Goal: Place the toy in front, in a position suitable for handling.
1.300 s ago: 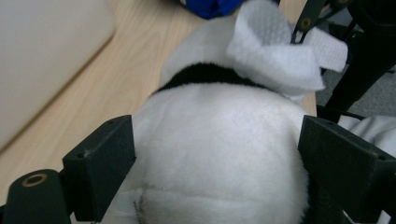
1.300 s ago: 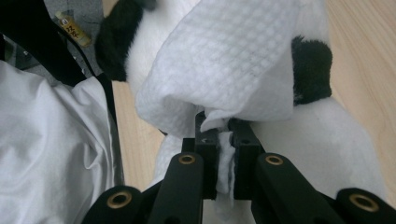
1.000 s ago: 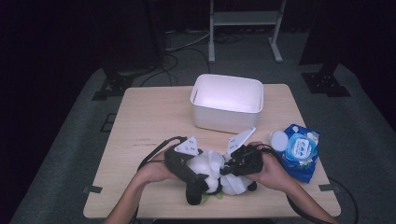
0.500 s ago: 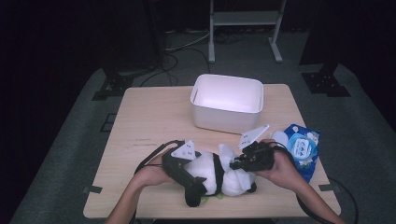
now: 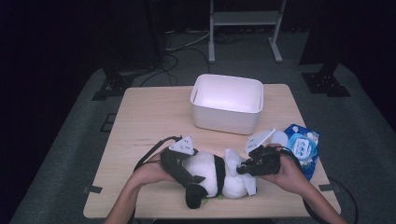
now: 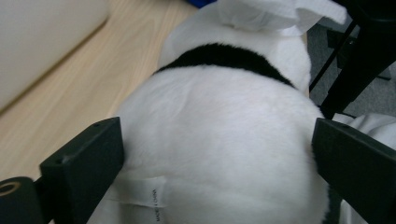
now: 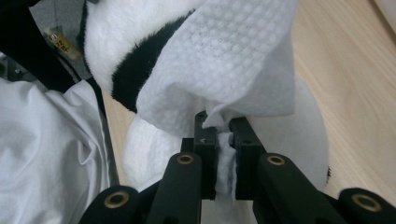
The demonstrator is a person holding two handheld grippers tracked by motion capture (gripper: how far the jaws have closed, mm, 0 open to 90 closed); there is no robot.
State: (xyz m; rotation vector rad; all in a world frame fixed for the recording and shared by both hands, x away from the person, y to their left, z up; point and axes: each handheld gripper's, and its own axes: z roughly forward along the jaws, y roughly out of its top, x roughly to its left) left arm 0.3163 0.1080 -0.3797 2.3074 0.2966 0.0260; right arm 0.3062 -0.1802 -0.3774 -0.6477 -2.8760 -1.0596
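Note:
A black-and-white panda plush (image 5: 205,171) lies on its side near the table's front edge. My left gripper (image 5: 187,173) clasps its white body (image 6: 219,107), one jaw pressed against each side. A sewn label (image 6: 152,198) shows by the left jaw. My right gripper (image 5: 243,168) is shut on a white embossed wipe (image 7: 224,60), which drapes over the plush's other end. In the right gripper view the jaws (image 7: 224,125) pinch a fold of the wipe. Part of the wipe (image 5: 232,158) shows in the high view too.
A white rectangular bin (image 5: 226,119) stands behind the plush at mid table. A blue pack of wipes (image 5: 303,147) lies at the right edge, close to my right hand. Cables trail from both grippers. White cloth (image 7: 42,154) shows below the table edge.
My right gripper has slid to the right along the plush with the wipe in it. The left gripper shifted slightly left, still holding the plush, which now lies stretched out.

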